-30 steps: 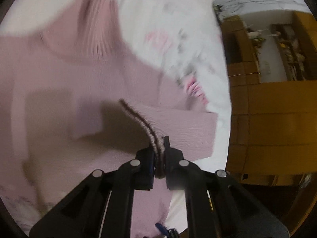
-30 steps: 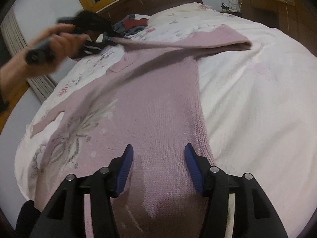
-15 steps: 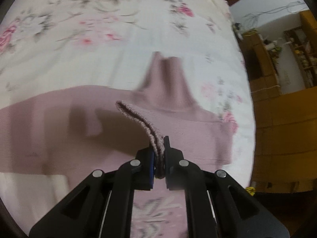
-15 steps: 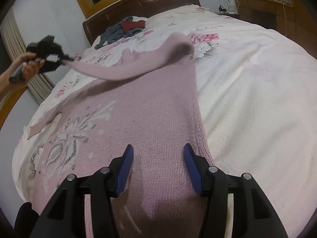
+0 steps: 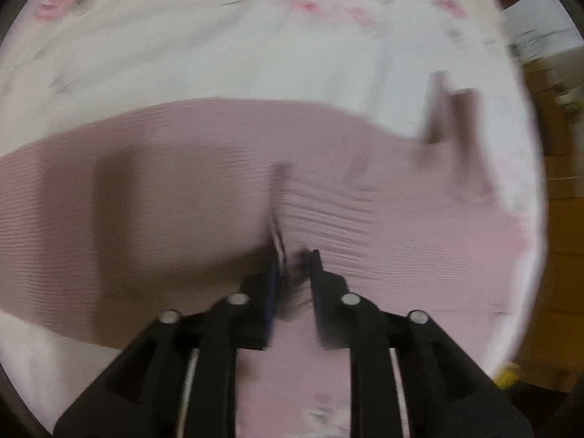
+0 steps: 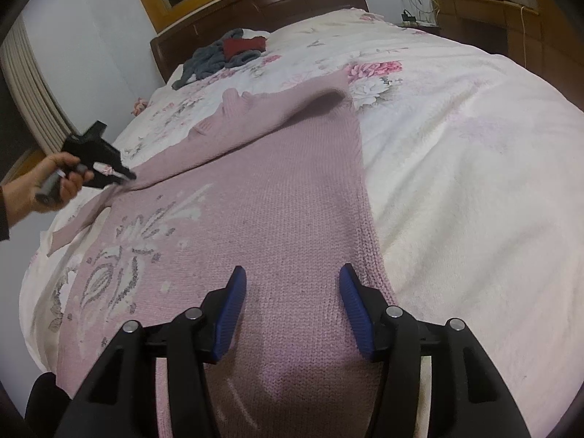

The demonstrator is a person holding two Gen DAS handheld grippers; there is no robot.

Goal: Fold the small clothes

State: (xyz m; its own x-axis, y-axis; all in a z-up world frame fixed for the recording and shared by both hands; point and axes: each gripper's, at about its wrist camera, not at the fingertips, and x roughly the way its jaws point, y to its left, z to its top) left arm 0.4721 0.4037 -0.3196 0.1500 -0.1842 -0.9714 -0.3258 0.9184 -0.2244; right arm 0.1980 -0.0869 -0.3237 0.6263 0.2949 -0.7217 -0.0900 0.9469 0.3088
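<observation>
Now the folded sleeve point(image 6: 255, 124) lies slanted across the chest of the pink sweater point(image 6: 277, 219), from the right shoulder down to the left gripper point(image 6: 127, 176) at the sweater's left edge. 1 second ago that sleeve was stretched high above the sweater, pinched tight; half a second ago it was sagging lower. Here it rests on the body, cuff end down.

Left gripper, own view point(image 5: 294, 255): the jaws have parted a little since half a second ago, when they were clamped on the cuff. A narrow gap shows; the cuff edge point(image 5: 279, 241) sits against the left finger. The frame is blurred, so I cannot tell whether any grip remains. Judged: a release in progress.

Right gripper point(image 6: 290, 283): wide apart, nothing in it, low over the sweater's hem side, unchanged over the last second.

The sweater is flat on the floral bedspread point(image 6: 456, 146), front up. Grey and red clothes point(image 6: 222, 53) sit beyond its collar, near the headboard point(image 6: 262, 7).

Meaning: 1 sleeve fold about done. The other sleeve point(image 6: 78, 221), still spread out past the sweater's left side, looks next.
</observation>
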